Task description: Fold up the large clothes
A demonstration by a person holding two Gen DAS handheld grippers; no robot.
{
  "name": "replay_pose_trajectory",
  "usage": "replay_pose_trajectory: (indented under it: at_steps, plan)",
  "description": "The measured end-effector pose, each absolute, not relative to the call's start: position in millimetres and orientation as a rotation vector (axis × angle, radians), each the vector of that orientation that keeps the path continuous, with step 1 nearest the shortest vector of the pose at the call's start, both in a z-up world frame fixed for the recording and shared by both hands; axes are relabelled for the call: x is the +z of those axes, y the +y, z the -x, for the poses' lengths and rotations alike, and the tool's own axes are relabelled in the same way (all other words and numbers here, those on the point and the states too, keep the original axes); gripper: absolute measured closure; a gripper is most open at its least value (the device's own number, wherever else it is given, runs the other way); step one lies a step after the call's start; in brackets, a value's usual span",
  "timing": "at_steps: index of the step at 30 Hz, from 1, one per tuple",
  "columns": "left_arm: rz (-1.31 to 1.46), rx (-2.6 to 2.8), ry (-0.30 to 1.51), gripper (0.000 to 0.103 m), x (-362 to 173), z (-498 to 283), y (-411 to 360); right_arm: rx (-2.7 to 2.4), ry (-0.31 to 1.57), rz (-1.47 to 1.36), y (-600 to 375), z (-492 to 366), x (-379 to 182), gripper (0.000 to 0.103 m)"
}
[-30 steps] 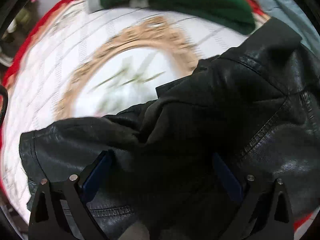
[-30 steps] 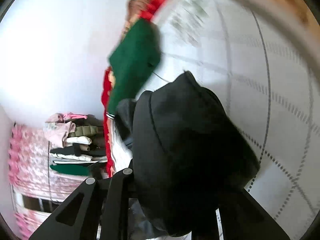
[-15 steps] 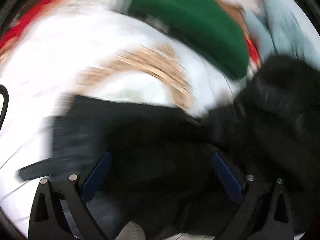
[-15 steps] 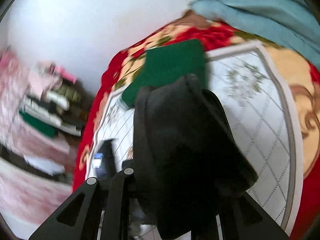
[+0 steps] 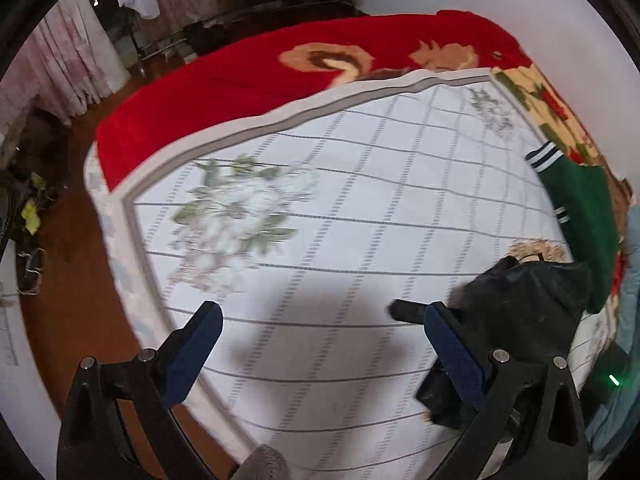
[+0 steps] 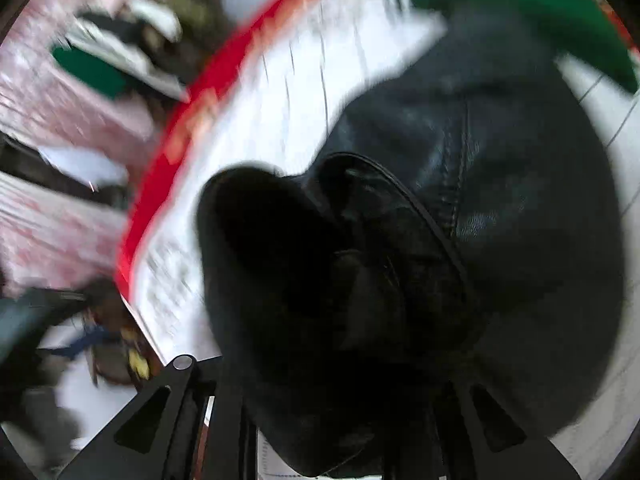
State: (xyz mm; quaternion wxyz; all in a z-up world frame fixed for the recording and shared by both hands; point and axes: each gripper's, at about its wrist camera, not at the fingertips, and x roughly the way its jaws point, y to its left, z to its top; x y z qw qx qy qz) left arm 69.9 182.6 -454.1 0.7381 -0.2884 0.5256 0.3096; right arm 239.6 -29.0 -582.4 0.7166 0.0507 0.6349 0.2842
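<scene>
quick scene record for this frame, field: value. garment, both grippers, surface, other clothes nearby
garment: black leather jacket, bunched on the bed
left gripper: left gripper open, nothing between its blue pads, jacket off to its right side
right gripper: right gripper mostly hidden under jacket folds; leather sits between its fingers, jaws have just been opening, grip unclear
surface: white quilted bedspread over a red blanket
other clothes: green garment lying beyond the jacket
image quality: right wrist view motion-blurred

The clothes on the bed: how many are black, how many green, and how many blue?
Black: 1, the leather jacket
Green: 1, the folded green garment with striped cuffs
Blue: 1, a light blue cloth at the bed's edge, mostly cut off
Total: 3
</scene>
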Motion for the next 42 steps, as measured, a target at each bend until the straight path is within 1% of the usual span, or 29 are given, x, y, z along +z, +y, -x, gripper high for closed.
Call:
replay_pose_trajectory:
  at_steps: [2,3,4,5,6,7,9,12,13,14,15,16,19,20,23,25,27,29,30,31,33,35,38,40,42]
  plan:
    - [0.629,0.680,1.142,0.000,-441.9,-68.9,190.2,0.626,1.453,-0.072,-20.8,-237.4,-589.1,0.075]
    - [0.639,0.662,1.121,0.000,-434.4,-70.1,191.3,0.644,1.444,-0.060,-20.3,-236.0,-579.7,0.069]
    - [0.646,0.649,1.108,0.000,-426.9,-73.5,188.6,0.674,1.429,-0.068,-23.0,-235.4,-569.6,0.051]
    - [0.650,0.631,1.092,0.000,-421.0,-85.4,187.0,0.741,1.425,-0.113,-27.9,-234.2,-557.3,0.036]
    - [0.654,0.600,1.070,0.000,-408.0,-93.1,182.6,0.813,1.442,-0.161,-32.0,-232.7,-548.7,0.017]
    - [0.660,0.576,1.055,0.000,-399.5,-101.5,179.0,0.871,1.465,-0.192,-37.0,-230.4,-539.0,0.009]
    - [0.672,0.525,1.020,0.000,-383.9,-117.1,173.1,0.918,1.505,-0.239,-51.9,-228.7,-521.0,0.009]
    - [0.642,0.458,1.008,0.000,-377.9,-141.1,158.2,0.801,1.522,-0.278,-92.3,-237.7,-498.8,0.010]
    - [0.627,0.443,1.025,0.000,-381.8,-147.8,152.9,0.743,1.492,-0.291,-108.6,-243.8,-492.3,0.025]
    - [0.609,0.423,1.045,0.000,-389.4,-156.0,145.5,0.701,1.473,-0.298,-118.4,-247.4,-487.9,0.037]
    - [0.589,0.418,1.065,0.000,-397.4,-161.8,139.7,0.614,1.469,-0.279,-133.3,-259.5,-488.3,0.055]
    - [0.570,0.417,1.087,0.000,-407.2,-167.1,134.2,0.571,1.480,-0.261,-139.1,-268.0,-492.1,0.064]
    - [0.523,0.428,1.172,0.000,-444.1,-181.8,121.0,0.443,1.508,-0.273,-153.6,-308.4,-528.7,0.079]
    - [0.530,0.421,1.186,0.000,-451.6,-184.1,119.5,0.417,1.527,-0.255,-149.3,-318.3,-543.8,0.081]
    - [0.522,0.423,1.211,0.000,-465.5,-189.2,114.9,0.377,1.599,-0.205,-120.3,-336.5,-595.0,0.080]
    - [0.495,0.417,1.231,0.000,-470.6,-194.1,109.1,0.390,1.616,-0.150,-103.7,-341.9,-611.3,0.081]
    - [0.472,0.392,1.249,0.000,-475.3,-201.2,101.9,0.400,1.643,-0.133,-103.7,-345.4,-605.0,0.080]
    - [0.442,0.358,1.260,0.000,-479.6,-212.2,92.5,0.458,1.663,-0.196,-117.4,-347.8,-580.9,0.080]
    - [0.431,0.334,1.262,0.000,-483.1,-218.4,88.4,0.474,1.640,-0.245,-126.6,-347.0,-563.9,0.076]
    - [0.415,0.321,1.265,0.000,-487.7,-224.1,85.5,0.469,1.613,-0.276,-138.0,-351.0,-555.1,0.067]
    - [0.370,0.339,1.287,0.000,-505.9,-237.1,84.2,0.419,1.550,-0.313,-153.3,-357.5,-539.6,0.061]
    - [0.369,0.357,1.338,0.000,-534.5,-249.9,91.0,0.412,1.572,-0.313,-145.8,-370.1,-556.2,0.061]
    - [0.373,0.358,1.392,0.000,-577.1,-260.0,103.0,0.345,1.610,-0.331,-121.4,-379.3,-601.0,0.059]
    - [0.452,0.333,1.379,0.000,-591.3,-258.7,112.8,0.325,1.564,-0.420,-125.7,-383.5,-616.3,0.059]
    - [0.499,0.320,1.383,0.000,-592.0,-257.8,119.2,0.319,1.567,-0.382,-121.0,-383.7,-611.9,0.058]
